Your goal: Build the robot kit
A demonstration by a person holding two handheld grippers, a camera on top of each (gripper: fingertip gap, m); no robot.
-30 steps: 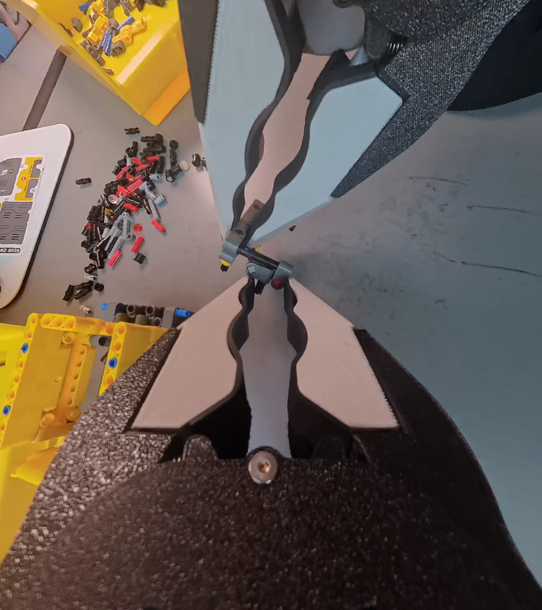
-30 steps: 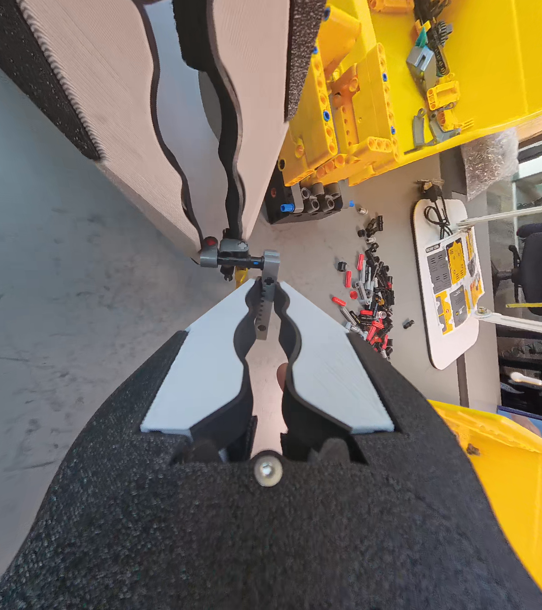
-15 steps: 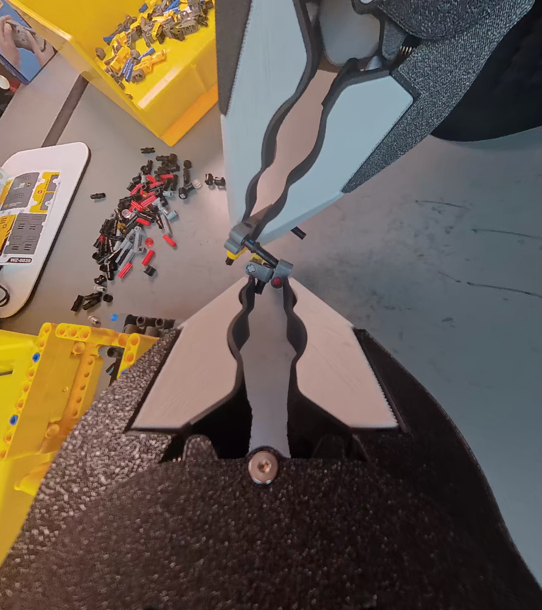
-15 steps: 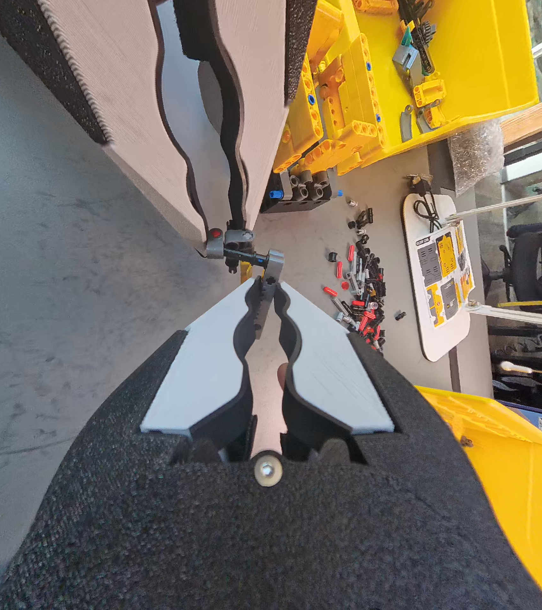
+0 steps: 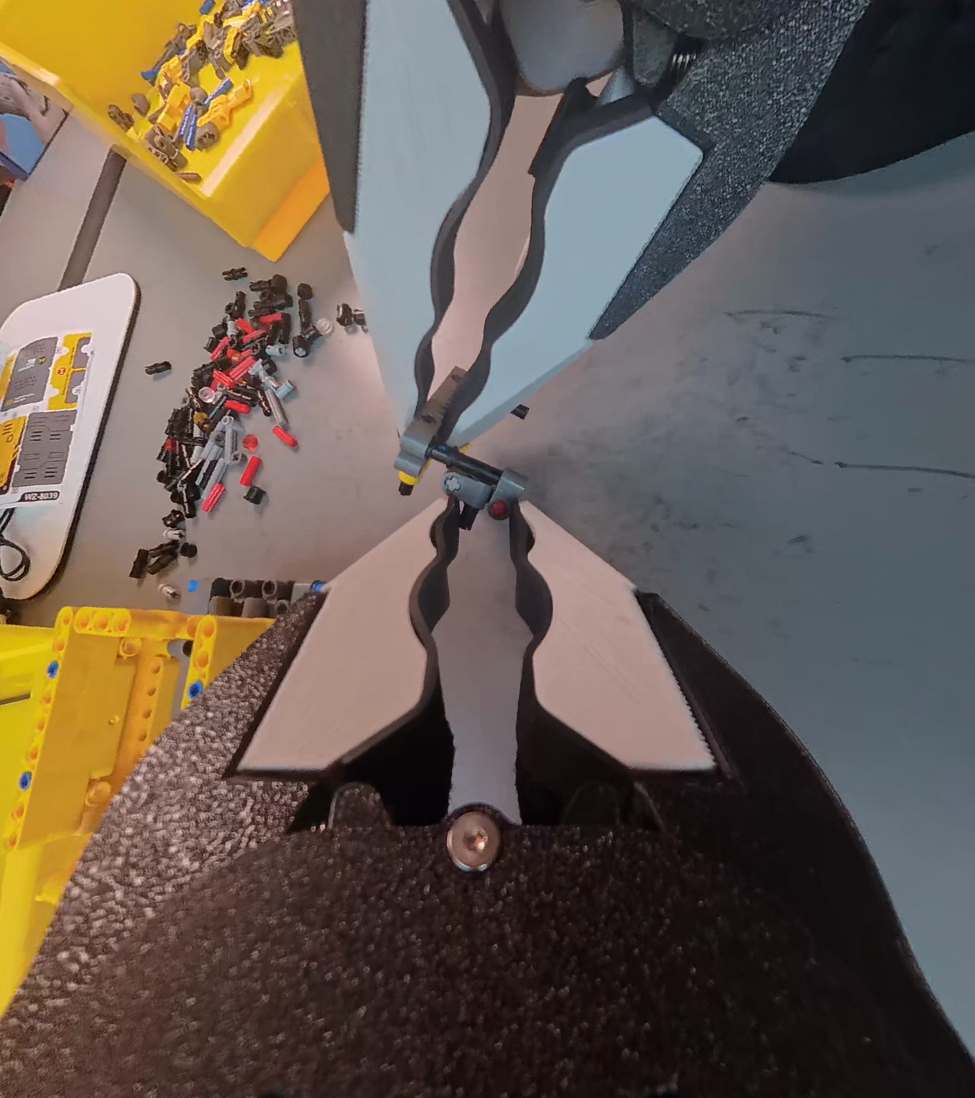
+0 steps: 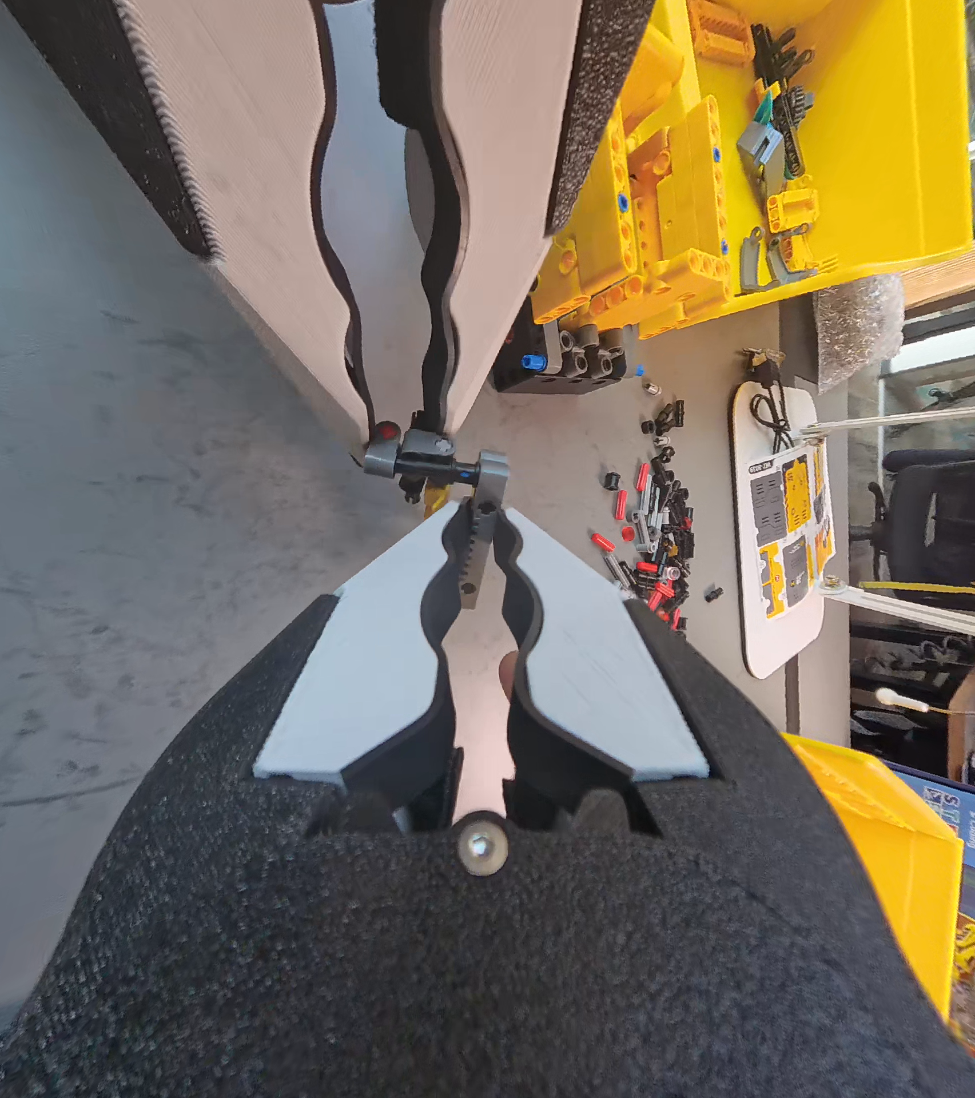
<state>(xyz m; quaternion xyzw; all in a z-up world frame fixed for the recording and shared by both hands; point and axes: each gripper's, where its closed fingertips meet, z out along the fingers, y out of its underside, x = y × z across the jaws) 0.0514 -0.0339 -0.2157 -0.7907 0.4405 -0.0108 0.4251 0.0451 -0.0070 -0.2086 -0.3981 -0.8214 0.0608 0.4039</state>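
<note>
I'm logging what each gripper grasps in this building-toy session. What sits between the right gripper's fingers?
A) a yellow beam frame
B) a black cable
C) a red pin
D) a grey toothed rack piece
D: in the right wrist view the right gripper is shut on the grey toothed rack piece, which joins the small grey-and-black assembly pinched by the left gripper.
</note>
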